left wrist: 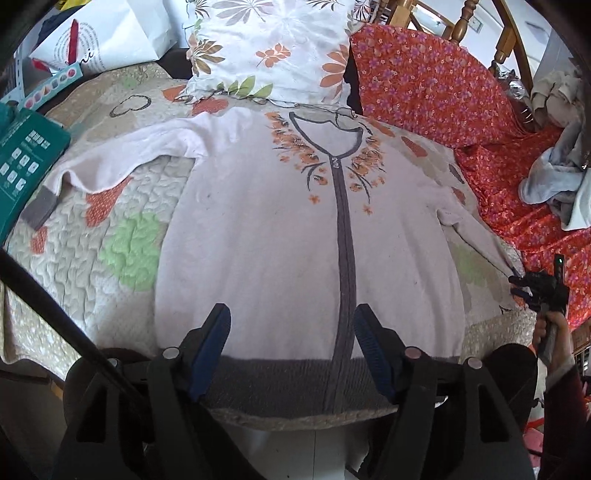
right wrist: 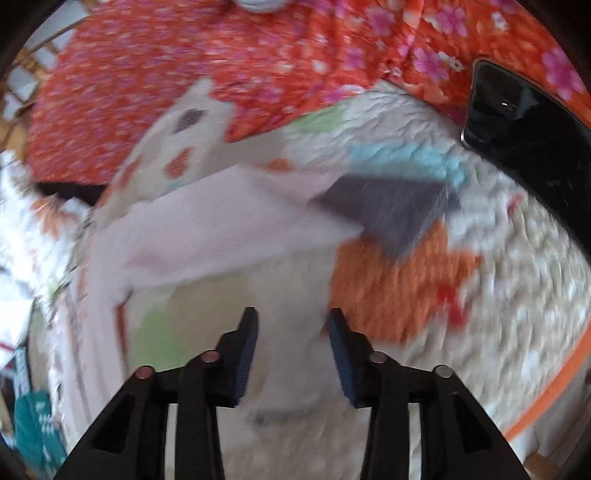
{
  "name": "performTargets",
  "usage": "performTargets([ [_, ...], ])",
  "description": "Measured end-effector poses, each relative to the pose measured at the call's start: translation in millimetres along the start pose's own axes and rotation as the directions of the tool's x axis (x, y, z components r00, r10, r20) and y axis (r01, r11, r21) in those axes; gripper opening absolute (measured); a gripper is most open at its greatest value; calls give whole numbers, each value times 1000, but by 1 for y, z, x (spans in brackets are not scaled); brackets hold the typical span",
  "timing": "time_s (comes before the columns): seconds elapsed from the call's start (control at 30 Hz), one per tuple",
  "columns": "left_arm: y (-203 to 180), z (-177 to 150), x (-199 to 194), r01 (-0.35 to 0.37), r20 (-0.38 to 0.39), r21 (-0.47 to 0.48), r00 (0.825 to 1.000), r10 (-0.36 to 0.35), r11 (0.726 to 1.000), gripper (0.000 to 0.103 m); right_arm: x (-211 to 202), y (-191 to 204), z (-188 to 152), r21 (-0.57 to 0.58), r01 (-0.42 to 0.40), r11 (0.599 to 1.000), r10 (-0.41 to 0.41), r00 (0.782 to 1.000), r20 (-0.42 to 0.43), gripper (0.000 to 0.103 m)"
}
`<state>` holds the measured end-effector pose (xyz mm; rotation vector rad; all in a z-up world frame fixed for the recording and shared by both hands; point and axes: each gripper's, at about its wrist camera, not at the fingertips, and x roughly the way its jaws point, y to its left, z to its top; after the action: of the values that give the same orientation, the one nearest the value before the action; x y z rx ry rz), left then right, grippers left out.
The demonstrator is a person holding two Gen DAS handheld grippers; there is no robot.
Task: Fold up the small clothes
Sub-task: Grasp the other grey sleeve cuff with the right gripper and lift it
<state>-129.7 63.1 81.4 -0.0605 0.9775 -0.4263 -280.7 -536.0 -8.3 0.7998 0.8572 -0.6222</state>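
A small pale pink zip-up top [left wrist: 266,229] with a grey zip band, grey hem and orange flower embroidery lies flat, front up, on a quilted bedspread [left wrist: 122,206]. Its left sleeve [left wrist: 122,162] is spread out, ending in a grey cuff [left wrist: 40,206]. My left gripper [left wrist: 291,332] is open just above the grey hem [left wrist: 280,380], near the zip. My right gripper [right wrist: 293,332] is open and empty over the quilt, short of the right sleeve [right wrist: 221,225] and its grey cuff [right wrist: 391,210]; that view is motion-blurred. The right gripper also shows in the left wrist view [left wrist: 535,288] at the right sleeve's end.
A floral pillow [left wrist: 273,48] lies beyond the collar. An orange floral cloth [left wrist: 461,92] covers the right side, with crumpled grey clothes [left wrist: 557,184] on it. A teal box [left wrist: 26,162] and a white bag [left wrist: 103,33] sit at the left. A black phone [right wrist: 517,122] lies at the right.
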Motion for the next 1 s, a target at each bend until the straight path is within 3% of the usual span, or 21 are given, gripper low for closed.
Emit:
performTargets([
  [0.13,-12,8,2,-7,18,-7,1000,7,1000,68,18,4,66,-41,110,993,-108,993,47,36],
  [0.23,-19,13,6,-12,16,-23,1000,13,1000,68,18,0,101,-66,267,961,-257,958,129,36],
  [0.27,-20,14,8,-12,12,-29,1000,12,1000,69,11,-2,106,-63,272,960,-260,953,153,36],
  [0.3,-21,15,9,-12,8,-32,1000,12,999,69,4,-5,109,-51,246,968,-235,959,161,36],
  [0.4,-20,16,16,-33,5,-38,999,33,999,72,-20,-15,95,-6,61,998,-59,988,140,43],
  [0.57,-15,18,37,-35,-32,-65,999,33,997,72,-37,-38,39,59,-88,994,83,993,87,45],
  [0.7,-21,18,49,-8,-58,-55,998,5,998,72,-23,-61,11,153,-82,985,71,995,73,48],
  [0.77,-24,17,50,-1,-57,-46,998,-2,999,72,-17,-67,11,199,-124,972,104,988,110,48],
  [0.9,-22,16,43,5,-38,-40,999,-7,999,72,-6,-57,40,186,-50,981,19,986,166,49],
  [0.93,-20,16,42,5,-33,-47,999,-7,999,72,-1,-52,47,166,-13,986,-16,986,168,44],
  [0.97,-16,16,39,7,-27,-57,1000,-8,998,72,2,-48,52,155,41,987,-68,983,169,31],
  [1.0,-11,16,37,9,-20,-69,1000,-10,998,72,5,-44,57,152,69,986,-92,984,154,6],
])
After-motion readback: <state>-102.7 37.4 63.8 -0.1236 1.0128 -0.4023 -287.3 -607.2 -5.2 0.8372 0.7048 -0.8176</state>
